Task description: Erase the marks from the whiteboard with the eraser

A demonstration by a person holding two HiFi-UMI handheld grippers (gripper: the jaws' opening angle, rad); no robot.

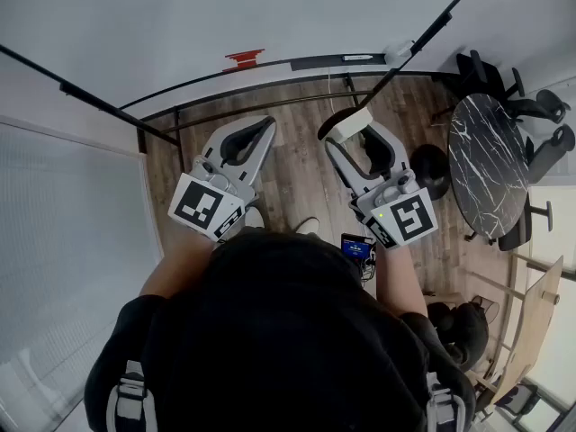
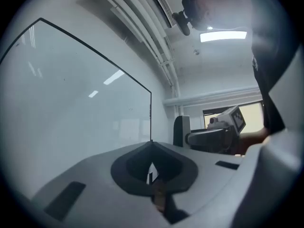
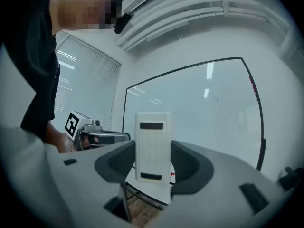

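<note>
Left of the whiteboard point(image 1: 270, 12) centre: left gripper point(image 1: 261, 130), jaws pressed together with nothing between them, held in front of the whiteboard's lower edge, not touching it. It does no work at this moment.

Just right of it, also in front of the whiteboard's lower edge: right gripper point(image 1: 355, 139), jaws clamped on the white eraser point(image 3: 152, 146). The eraser stands upright between the pads and points toward the whiteboard, with a clear gap to the surface. No contact yet.

Red item point(image 1: 245, 58) sits on the whiteboard's bottom ledge, above the left gripper in the head view; can't tell what it is.

Toward the whiteboard's right side, upper part: one small dark mark point(image 3: 214, 99) shows in the right gripper view. At the whiteboard's right frame there are short red streaks point(image 3: 251, 84); ink or fitting, can't tell.

Progress, as a judgement: most of the whiteboard reads clean, only reflections of ceiling lights on it. The small dark mark is left, maybe the red streaks too. The eraser is in grip and facing the whiteboard, so what remains is bringing it onto the upper right area and wiping.
</note>
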